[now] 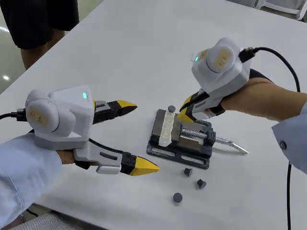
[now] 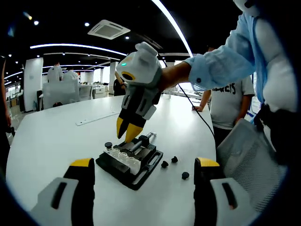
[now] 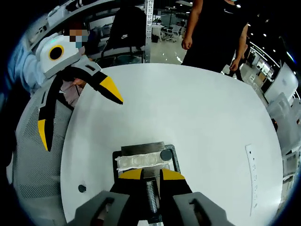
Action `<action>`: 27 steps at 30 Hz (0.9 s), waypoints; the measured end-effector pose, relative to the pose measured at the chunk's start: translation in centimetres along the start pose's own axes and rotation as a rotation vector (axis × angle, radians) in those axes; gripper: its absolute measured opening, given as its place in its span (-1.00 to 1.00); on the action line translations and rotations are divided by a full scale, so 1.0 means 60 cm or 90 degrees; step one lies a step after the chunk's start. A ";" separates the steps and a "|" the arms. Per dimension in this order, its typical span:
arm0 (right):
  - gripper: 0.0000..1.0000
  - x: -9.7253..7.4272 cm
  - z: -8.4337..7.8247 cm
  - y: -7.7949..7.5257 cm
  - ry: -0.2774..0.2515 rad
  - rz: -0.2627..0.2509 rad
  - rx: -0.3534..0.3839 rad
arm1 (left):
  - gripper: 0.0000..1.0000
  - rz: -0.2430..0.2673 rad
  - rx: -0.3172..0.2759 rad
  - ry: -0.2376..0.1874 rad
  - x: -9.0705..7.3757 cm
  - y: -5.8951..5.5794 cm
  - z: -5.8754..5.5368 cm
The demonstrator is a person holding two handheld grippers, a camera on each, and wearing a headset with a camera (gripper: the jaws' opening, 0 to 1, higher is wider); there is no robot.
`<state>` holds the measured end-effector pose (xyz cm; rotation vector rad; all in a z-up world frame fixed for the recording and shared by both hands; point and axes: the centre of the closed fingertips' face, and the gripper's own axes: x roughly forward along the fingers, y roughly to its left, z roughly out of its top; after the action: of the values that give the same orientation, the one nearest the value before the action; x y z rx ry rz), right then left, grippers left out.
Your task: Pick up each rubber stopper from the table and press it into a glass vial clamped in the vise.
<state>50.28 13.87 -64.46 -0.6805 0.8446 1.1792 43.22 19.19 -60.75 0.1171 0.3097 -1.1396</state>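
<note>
Left gripper (image 1: 147,136), frame left: fingers wide, empty. Right gripper (image 1: 183,111) above vise (image 1: 194,139), centre: fingers narrow, holding nothing. Loose stoppers (image 1: 188,171) on counter (image 1: 144,48), lower centre. I'd open right, descend squarely on nearest one.

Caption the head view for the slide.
Right tongs at the vise, one stopper seated; left tongs open; three loose stoppers on the table.
</note>
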 end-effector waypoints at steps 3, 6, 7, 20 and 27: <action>-0.66 -0.006 -0.007 0.016 -0.031 -0.001 0.030 | 0.69 -0.003 0.000 0.002 0.001 -0.004 -0.001; -0.57 -0.012 -0.015 0.030 -0.055 -0.008 0.046 | 0.69 -0.007 0.000 0.005 0.002 -0.008 -0.002; -0.52 -0.013 -0.019 0.037 -0.061 -0.009 0.055 | 0.69 -0.008 -0.001 0.007 0.002 -0.010 -0.003; -0.18 -0.036 -0.054 0.087 -0.137 -0.039 0.121 | 0.69 -0.023 0.000 0.022 0.003 -0.028 -0.012; -0.17 -0.048 -0.084 0.118 -0.160 -0.053 0.156 | 0.69 -0.032 0.001 0.029 0.004 -0.042 -0.018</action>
<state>41.98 10.08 -64.87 -0.3547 0.7264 1.0398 40.83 18.18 -61.68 0.1373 0.3532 -1.1885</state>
